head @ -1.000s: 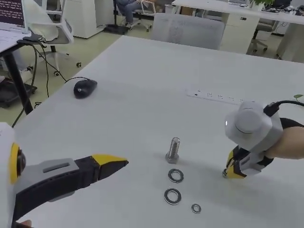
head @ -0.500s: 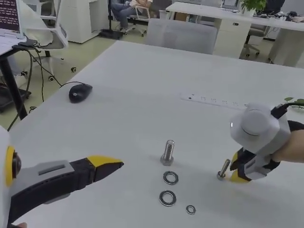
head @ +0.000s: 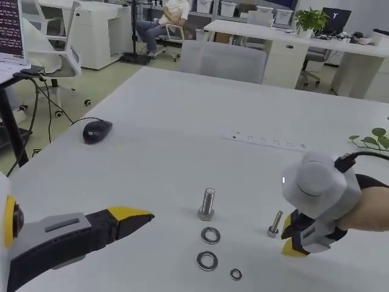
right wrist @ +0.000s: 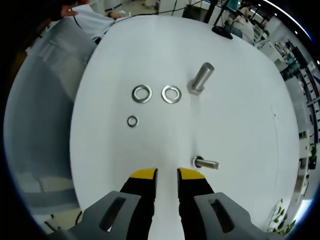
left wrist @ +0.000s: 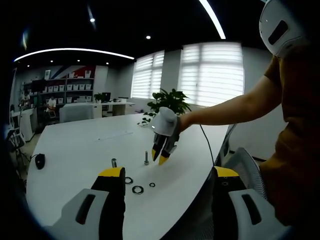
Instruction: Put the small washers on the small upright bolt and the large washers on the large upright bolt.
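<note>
On the white bench (head: 152,152), the large bolt (head: 206,204) stands upright on its head, near the edge closest to us. Between it and us lie a large washer (head: 210,235) and a second large washer (head: 206,260). Both are flat on the bench and apart from each other. The small washer (head: 236,274) lies flat just to the right of the nearer one.

To the right of these, well apart from the large bolt, the small bolt (head: 275,224) stands on its head, leaning a little. Our right claw (head: 293,248) is low over the bench just beside it. From the right gripper view we see its jaws a little apart with nothing between them, and the small bolt just off the tip of one jaw. We cannot tell whether they touch.

Our left claw (head: 143,216) hangs to the left of the large bolt. The left gripper view shows its jaws wide apart and empty.

Farther back on the bench lie a dark mouse (head: 96,130) and a white power strip (head: 267,141).
</note>
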